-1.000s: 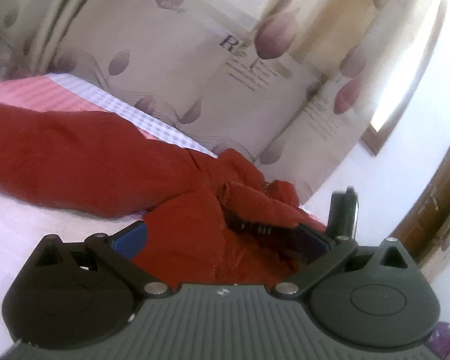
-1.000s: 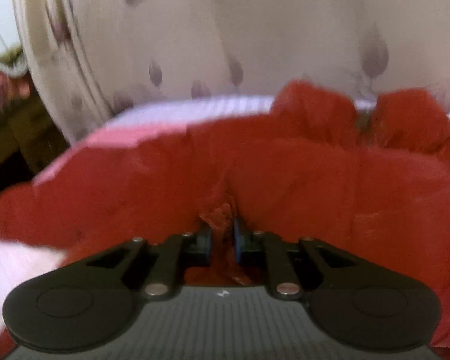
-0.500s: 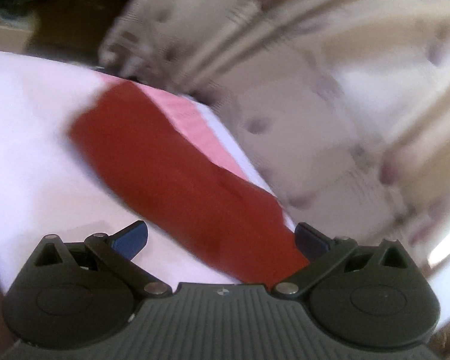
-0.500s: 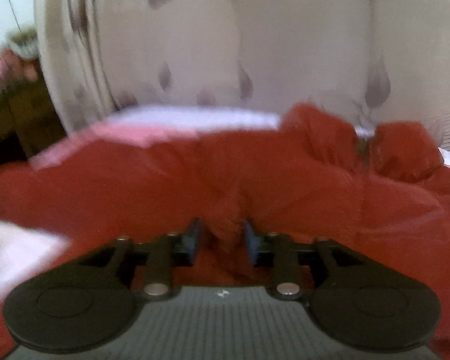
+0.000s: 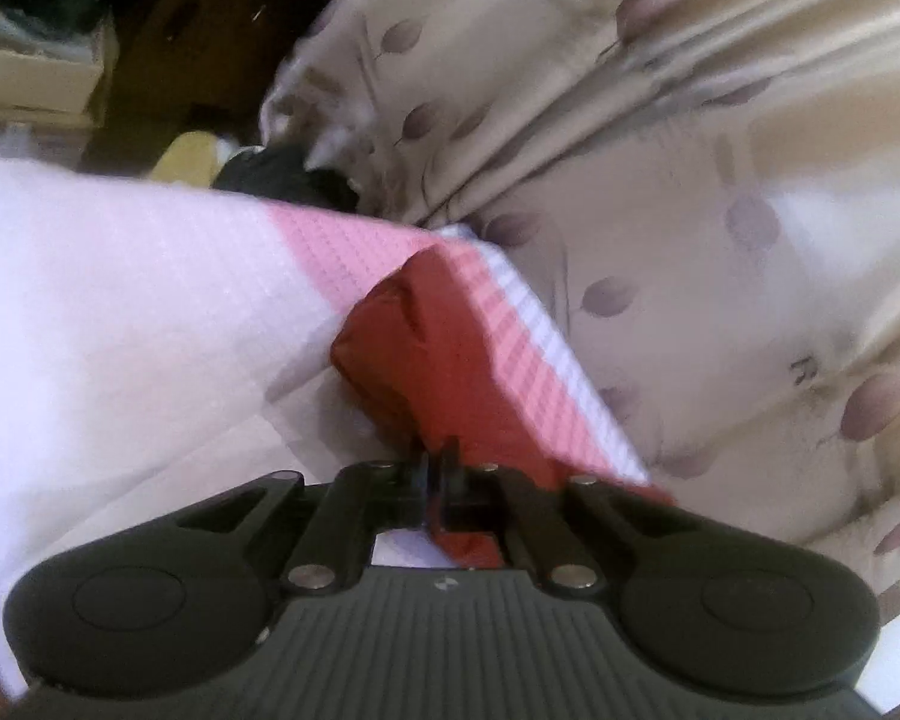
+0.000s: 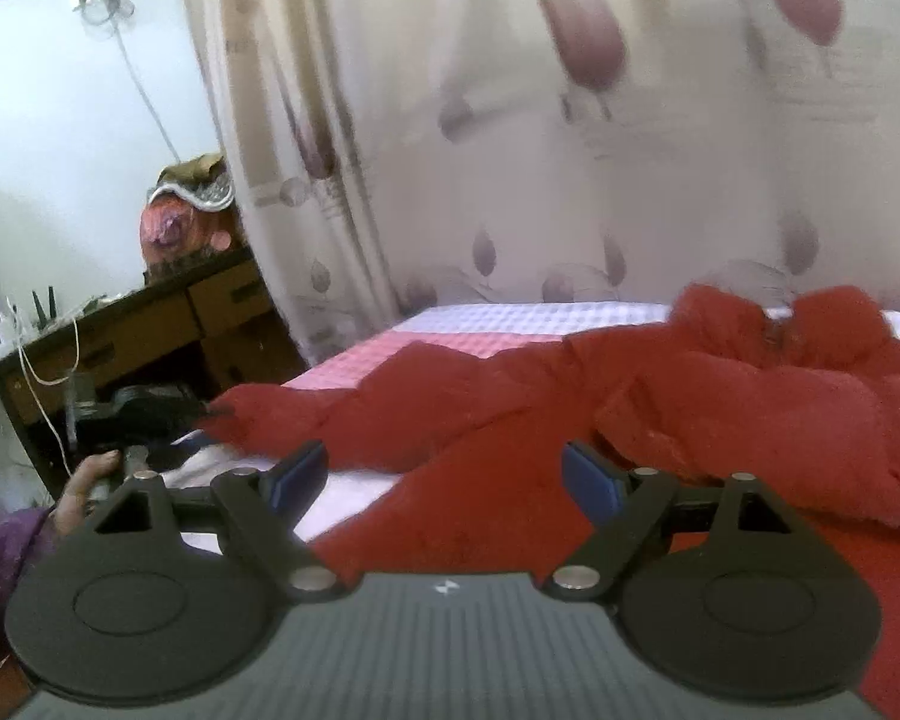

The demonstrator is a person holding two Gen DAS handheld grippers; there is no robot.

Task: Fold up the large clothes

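A large red padded jacket [image 6: 720,420] lies spread on the bed. In the left wrist view its sleeve end [image 5: 420,348] lies by the bed's far edge, and my left gripper [image 5: 435,462] is shut on the sleeve's fabric. In the right wrist view my right gripper [image 6: 444,474] is open and empty, held just above the jacket's near part. The left gripper [image 6: 144,414] shows at the sleeve end far left, held by a hand [image 6: 87,480].
The bed has a white, pink and lilac checked cover [image 5: 120,312]. A patterned beige curtain [image 6: 570,150] hangs right behind the bed. A dark wooden desk [image 6: 150,324] with cables and clutter stands left of the bed, against a white wall.
My left gripper swung left along the sleeve and closed on its end. My right gripper opened, let go of the red fabric and lifted back.
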